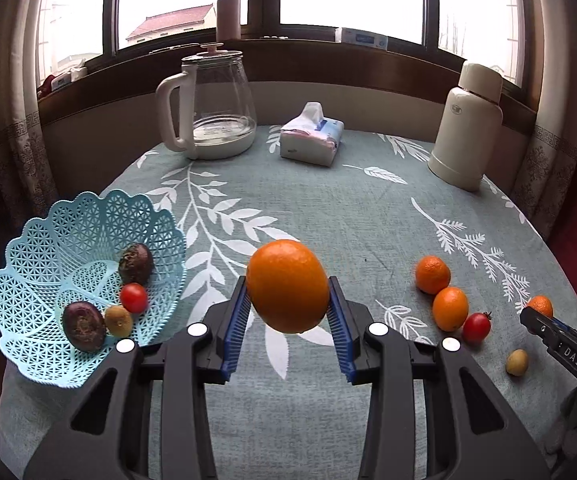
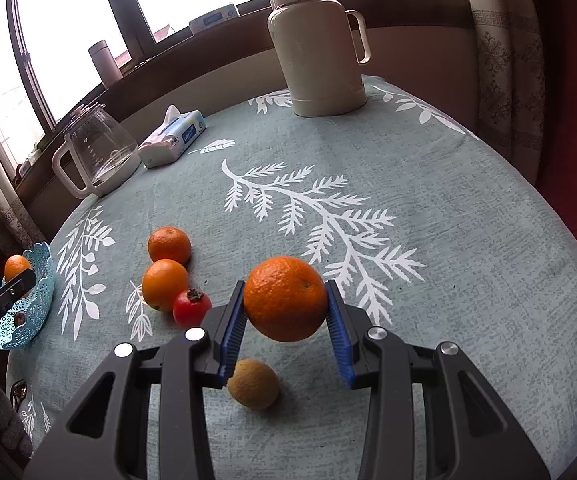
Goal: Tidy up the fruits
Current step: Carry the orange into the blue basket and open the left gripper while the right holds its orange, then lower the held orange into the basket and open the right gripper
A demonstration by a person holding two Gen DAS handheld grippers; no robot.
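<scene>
table [image 1: 328,208] | kettle [image 1: 212,108] | tissues [image 1: 312,136] | thermos [image 1: 468,128] | basket [image 1: 48,248] | loose fruit [image 1: 450,308]

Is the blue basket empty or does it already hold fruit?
Holding fruit: the blue basket contains two dark fruits, a red tomato and a small yellowish fruit.

Basket [image 1: 88,232] – perforated plastic; tablecloth [image 1: 328,208] – matt woven; kettle [image 1: 216,92] – clear glass.

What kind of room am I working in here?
Most likely a home dining spot by a window: a table under a leaf-print cloth, with a glass kettle, a tissue pack and a thermos jug.
</scene>
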